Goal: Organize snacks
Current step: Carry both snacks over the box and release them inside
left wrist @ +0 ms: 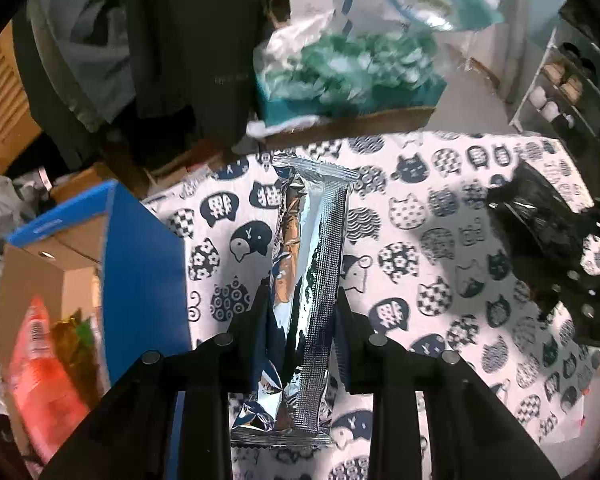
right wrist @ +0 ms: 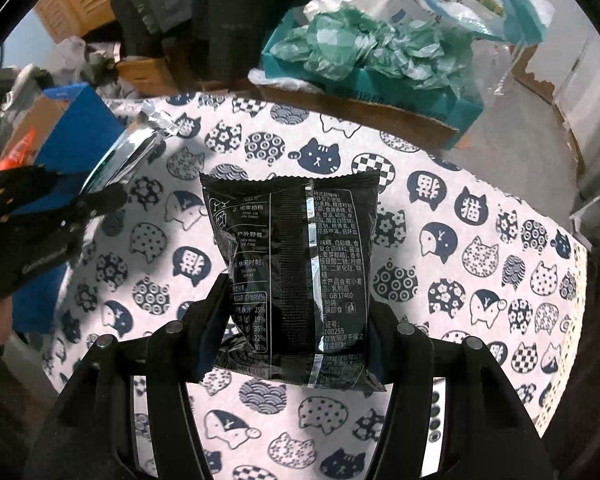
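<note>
My left gripper (left wrist: 300, 300) is shut on a long silver foil snack bar (left wrist: 308, 280), held above the cat-print tablecloth (left wrist: 440, 248). My right gripper (right wrist: 300, 292) is shut on a black snack packet (right wrist: 296, 272) with white print, also held above the cloth (right wrist: 440, 240). In the left wrist view the right gripper with its black packet (left wrist: 540, 220) shows at the right. In the right wrist view the left gripper (right wrist: 40, 216) and the silver bar (right wrist: 128, 148) show at the left. A blue cardboard box (left wrist: 140, 280) stands left of the silver bar, open, with an orange-red packet (left wrist: 40, 368) inside.
Behind the table a teal box with green crumpled plastic (right wrist: 380, 52) sits on brown cardboard (left wrist: 360, 124). A dark jacket (left wrist: 188, 48) hangs at the back. A white shelf rack (left wrist: 560, 92) stands at the far right. The blue box (right wrist: 80, 132) shows at the table's left edge.
</note>
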Motion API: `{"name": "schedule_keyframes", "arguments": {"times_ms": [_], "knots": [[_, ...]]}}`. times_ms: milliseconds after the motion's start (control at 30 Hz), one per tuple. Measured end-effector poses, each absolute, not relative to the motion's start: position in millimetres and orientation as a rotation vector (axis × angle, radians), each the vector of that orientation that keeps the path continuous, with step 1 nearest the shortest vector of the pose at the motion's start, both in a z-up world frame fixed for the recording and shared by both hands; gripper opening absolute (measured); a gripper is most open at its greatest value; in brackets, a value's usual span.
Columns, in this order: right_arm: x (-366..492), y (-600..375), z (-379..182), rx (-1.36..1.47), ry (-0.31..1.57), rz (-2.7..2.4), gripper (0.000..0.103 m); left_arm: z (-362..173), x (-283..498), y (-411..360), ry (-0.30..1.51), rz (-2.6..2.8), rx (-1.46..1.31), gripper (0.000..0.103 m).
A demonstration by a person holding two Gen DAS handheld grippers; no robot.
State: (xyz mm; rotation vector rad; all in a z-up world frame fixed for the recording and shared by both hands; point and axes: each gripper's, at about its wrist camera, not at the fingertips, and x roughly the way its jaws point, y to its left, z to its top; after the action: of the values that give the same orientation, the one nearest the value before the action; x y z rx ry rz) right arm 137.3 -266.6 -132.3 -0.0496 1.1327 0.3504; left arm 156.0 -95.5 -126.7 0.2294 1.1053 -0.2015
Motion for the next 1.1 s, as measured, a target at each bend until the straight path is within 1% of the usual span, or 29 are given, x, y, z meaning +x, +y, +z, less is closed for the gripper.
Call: {"name": "schedule_keyframes", "arguments": {"times_ms": [333,700,1100], "knots": [[118,-248,-87,-0.012,1.051,0.346,0.058,-72,116,-68,1.006,-0.216,0.204,0.029],[105,-195,-42,-0.009,0.978,0.419,0.058,-32,92,-21,0.938,-0.189,0.159,0.029],[108,-123,-21,-0.048,0.951,0.526,0.058,-22,87,34,0.924,-0.155,0.091,0.029]]}}
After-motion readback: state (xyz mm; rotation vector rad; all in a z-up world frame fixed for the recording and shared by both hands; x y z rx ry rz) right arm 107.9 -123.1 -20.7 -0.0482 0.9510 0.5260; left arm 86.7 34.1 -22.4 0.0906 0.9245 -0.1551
